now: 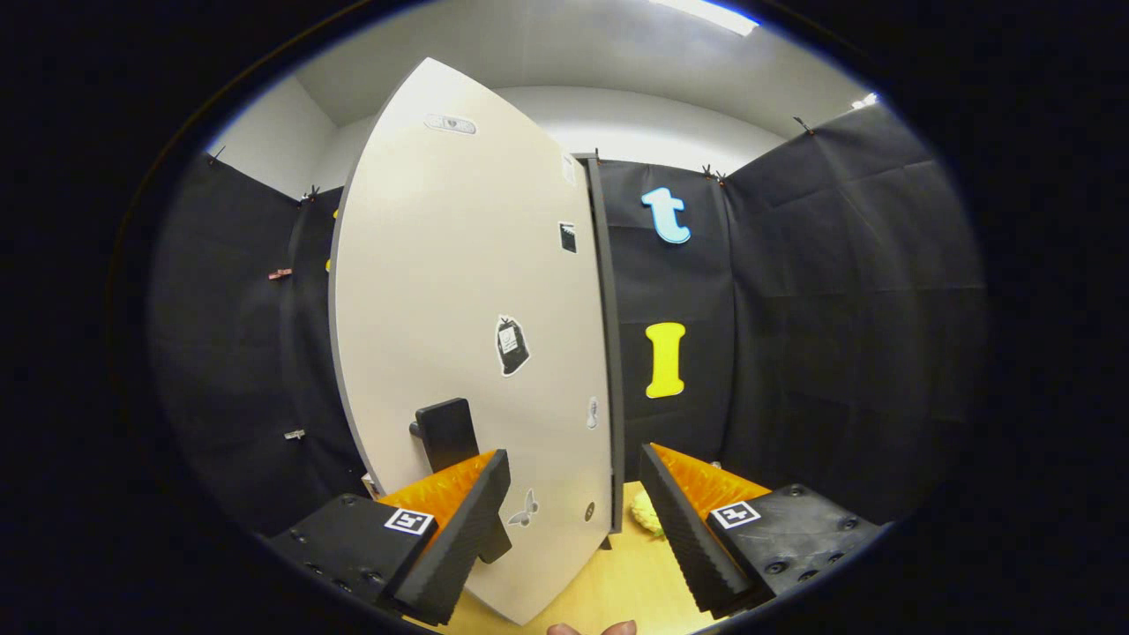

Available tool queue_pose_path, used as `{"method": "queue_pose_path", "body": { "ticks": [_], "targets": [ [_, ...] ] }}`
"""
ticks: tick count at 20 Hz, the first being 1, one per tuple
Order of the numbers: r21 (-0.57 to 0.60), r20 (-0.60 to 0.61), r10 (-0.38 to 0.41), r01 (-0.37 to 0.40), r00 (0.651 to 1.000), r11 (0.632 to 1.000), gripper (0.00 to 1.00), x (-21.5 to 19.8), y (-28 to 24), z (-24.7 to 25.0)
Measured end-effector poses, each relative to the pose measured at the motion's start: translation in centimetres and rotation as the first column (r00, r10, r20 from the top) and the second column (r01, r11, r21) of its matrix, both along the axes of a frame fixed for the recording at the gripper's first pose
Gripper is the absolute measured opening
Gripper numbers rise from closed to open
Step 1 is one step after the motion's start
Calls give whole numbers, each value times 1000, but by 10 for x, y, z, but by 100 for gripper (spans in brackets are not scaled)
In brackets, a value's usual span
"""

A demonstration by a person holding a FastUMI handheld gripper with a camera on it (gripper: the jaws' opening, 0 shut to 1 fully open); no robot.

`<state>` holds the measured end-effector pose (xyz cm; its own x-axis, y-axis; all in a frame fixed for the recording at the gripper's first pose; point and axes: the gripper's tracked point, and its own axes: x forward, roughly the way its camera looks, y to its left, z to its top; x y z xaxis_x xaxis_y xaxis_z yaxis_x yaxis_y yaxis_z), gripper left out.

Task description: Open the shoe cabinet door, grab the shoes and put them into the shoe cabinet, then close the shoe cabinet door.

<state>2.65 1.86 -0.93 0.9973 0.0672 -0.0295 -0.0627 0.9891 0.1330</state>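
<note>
Right now my gripper (573, 520) has its fingers spread wide, pinching nothing, and the shoe cabinet door (467, 309) stands swung out just ahead of them, its free edge falling in the gap between the two. I judge the door is ajar so the shoes can go in, though I cannot see the cabinet's inside from here. The dark handle (445, 432) sits low on the door face, just above and touching close to my left finger (463, 529); whether that finger actually presses it I cannot tell. My right finger (684, 534) is clear of the door, over the wooden desk (617, 582). Something pale yellow (646, 513), perhaps a shoe, lies on the desk beside the door's foot. My fingers point level at the door's lower half.
</note>
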Motion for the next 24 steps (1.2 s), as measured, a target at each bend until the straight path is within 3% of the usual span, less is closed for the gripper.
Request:
{"method": "queue_pose_path", "body": {
  "ticks": [9,24],
  "targets": [
    [15,-28,150,-150,988,989,98,35,115,-4],
    [7,18,100,-100,995,995,98,27,89,10]
  ]
}}
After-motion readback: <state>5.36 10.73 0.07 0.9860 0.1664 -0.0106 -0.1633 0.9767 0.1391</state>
